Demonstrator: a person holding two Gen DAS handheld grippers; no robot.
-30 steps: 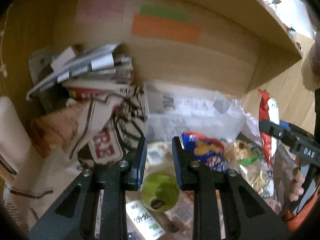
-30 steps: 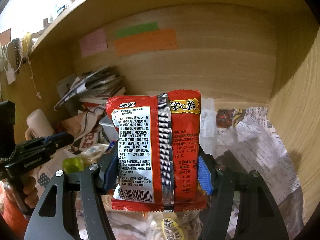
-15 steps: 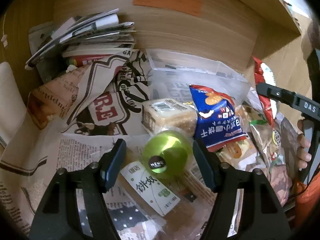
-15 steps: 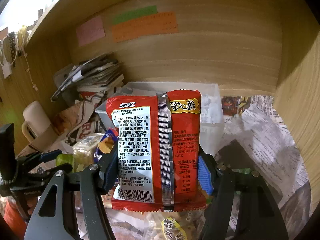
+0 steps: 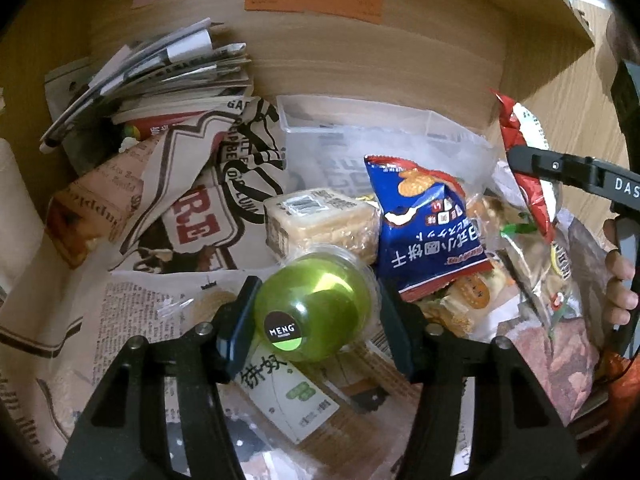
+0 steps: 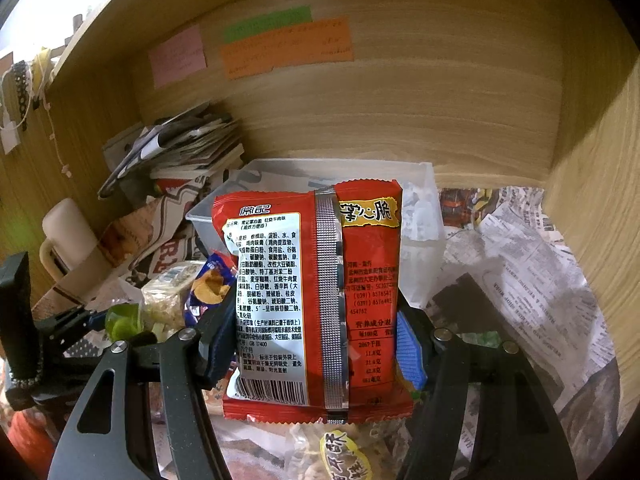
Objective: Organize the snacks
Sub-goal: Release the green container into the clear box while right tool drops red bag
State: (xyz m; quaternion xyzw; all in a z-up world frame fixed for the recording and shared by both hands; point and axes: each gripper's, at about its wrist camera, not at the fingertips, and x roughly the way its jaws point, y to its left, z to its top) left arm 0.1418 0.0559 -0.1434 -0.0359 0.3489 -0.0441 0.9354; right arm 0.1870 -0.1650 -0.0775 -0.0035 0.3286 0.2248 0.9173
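My left gripper (image 5: 316, 324) has its jaws around a round green jelly cup (image 5: 314, 306) with a black MENG label, the pads against its sides; it sits among the snack pile. My right gripper (image 6: 316, 344) is shut on a red noodle packet (image 6: 316, 296), held upright above the pile in front of a clear plastic bin (image 6: 420, 208). The bin also shows in the left wrist view (image 5: 360, 144). The red packet shows in the left wrist view (image 5: 524, 148) at right. The green cup shows in the right wrist view (image 6: 122, 320) at lower left.
A blue cracker bag (image 5: 424, 236), a wrapped beige cake (image 5: 320, 220) and several other packets lie on newspaper (image 5: 132, 312). Stacked magazines (image 5: 160, 76) sit at back left. Wooden shelf walls (image 6: 592, 160) enclose the space; coloured sticky notes (image 6: 288, 48) are on the back.
My left gripper opened wide, tilted down toward the pile and closed in around the green cup. My right gripper moved slightly forward toward the bin with the red packet.
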